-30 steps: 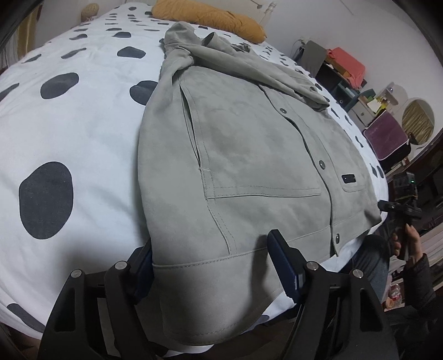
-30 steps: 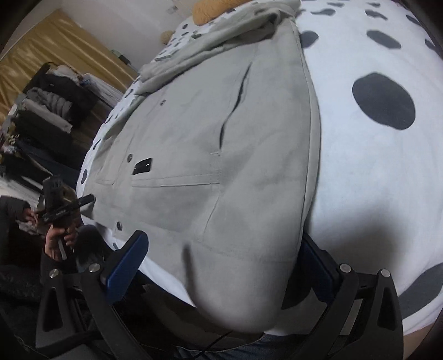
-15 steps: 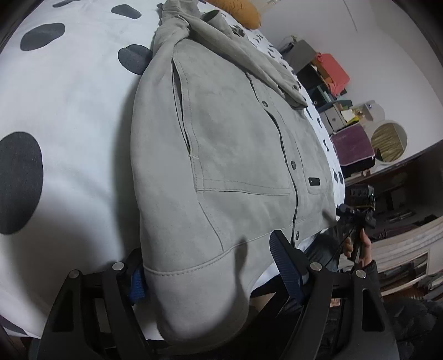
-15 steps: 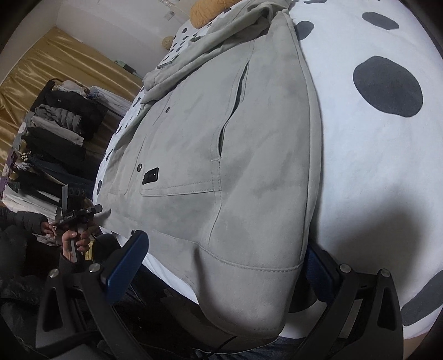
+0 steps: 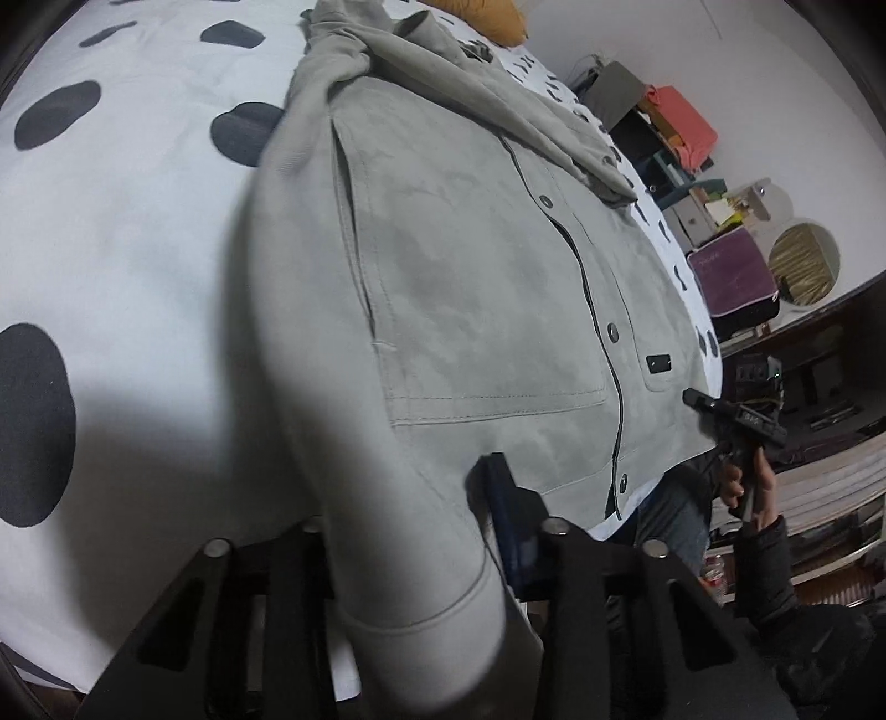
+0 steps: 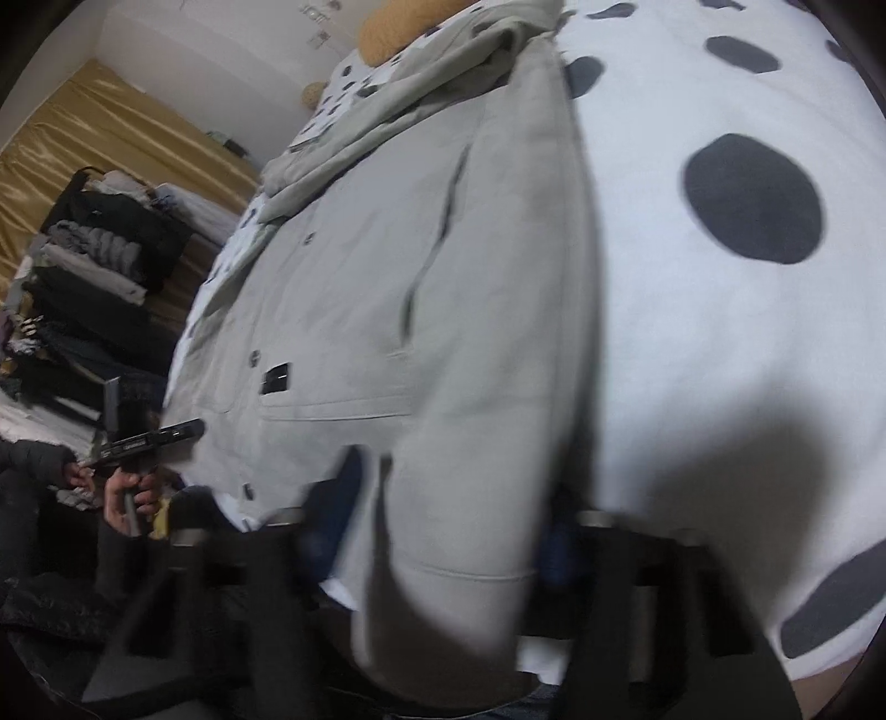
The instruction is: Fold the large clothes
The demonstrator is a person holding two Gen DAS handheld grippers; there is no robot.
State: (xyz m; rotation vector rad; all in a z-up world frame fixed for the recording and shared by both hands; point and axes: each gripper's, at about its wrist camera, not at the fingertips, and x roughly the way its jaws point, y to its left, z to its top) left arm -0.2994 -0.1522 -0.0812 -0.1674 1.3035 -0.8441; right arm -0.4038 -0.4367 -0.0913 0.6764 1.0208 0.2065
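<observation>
A large grey suede jacket (image 5: 476,288) lies front up on a white bed cover with black spots (image 5: 127,221), its sleeves folded across the chest. My left gripper (image 5: 410,531) is shut on the jacket's bottom hem at its left corner. My right gripper (image 6: 448,520) is shut on the hem at the right corner of the jacket (image 6: 387,288). In both views the hem bulges out between the jaws and hides part of the fingers. The right wrist view is blurred.
An orange pillow (image 5: 476,16) lies at the head of the bed. A cluttered shelf and a purple case (image 5: 731,282) stand to the right. A rack of dark clothes (image 6: 94,260) stands on the left before a gold curtain.
Both grippers closed from open onto the jacket's bottom hem, one at each corner. The hem has bunched between the jaws and lifted slightly.
</observation>
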